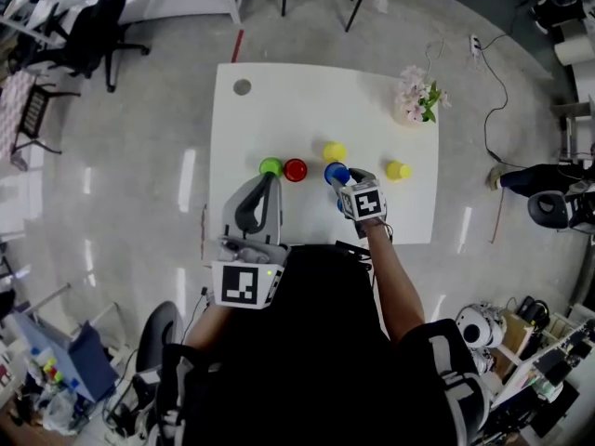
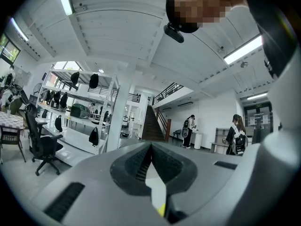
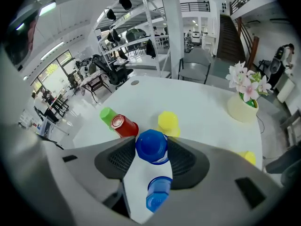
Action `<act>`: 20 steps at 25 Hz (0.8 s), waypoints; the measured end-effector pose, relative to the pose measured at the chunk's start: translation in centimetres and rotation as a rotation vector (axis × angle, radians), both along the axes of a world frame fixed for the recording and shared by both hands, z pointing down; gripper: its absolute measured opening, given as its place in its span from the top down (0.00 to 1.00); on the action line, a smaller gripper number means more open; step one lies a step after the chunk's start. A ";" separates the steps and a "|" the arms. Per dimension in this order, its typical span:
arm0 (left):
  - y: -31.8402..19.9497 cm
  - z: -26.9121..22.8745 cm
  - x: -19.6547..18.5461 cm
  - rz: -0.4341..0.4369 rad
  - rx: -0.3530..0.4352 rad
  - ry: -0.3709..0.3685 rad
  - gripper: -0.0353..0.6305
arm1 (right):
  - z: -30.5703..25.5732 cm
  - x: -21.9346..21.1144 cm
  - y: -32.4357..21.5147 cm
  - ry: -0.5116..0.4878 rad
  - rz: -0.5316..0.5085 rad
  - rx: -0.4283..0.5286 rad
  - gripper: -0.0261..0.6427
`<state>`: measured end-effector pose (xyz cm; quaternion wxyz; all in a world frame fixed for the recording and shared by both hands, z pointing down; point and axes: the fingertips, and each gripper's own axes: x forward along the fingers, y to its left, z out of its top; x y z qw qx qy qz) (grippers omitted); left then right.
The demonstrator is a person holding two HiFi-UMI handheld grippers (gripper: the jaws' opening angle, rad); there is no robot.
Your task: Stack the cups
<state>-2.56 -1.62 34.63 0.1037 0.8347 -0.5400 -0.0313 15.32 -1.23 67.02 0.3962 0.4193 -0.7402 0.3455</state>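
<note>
On the white table several cups stand upside down: green, red, yellow and another yellow to the right. My right gripper is shut on a blue cup, with a jaw against each side of it. A second blue cup sits on the table just below it, nearer me. In the right gripper view the red cup, green cup and yellow cup lie beyond the jaws. My left gripper is shut and empty, tips close to the green cup and tilted up at the room.
A vase of pink flowers stands at the table's far right corner, and a grey round cap lies at the far left. Office chairs stand to the left of the table. Two people stand far off by the stairs.
</note>
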 end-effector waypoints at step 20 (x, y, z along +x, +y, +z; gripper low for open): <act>-0.7 0.5 -2.2 -0.024 -0.022 0.011 0.91 | 2.5 -3.0 -0.3 0.040 -0.074 -0.063 0.62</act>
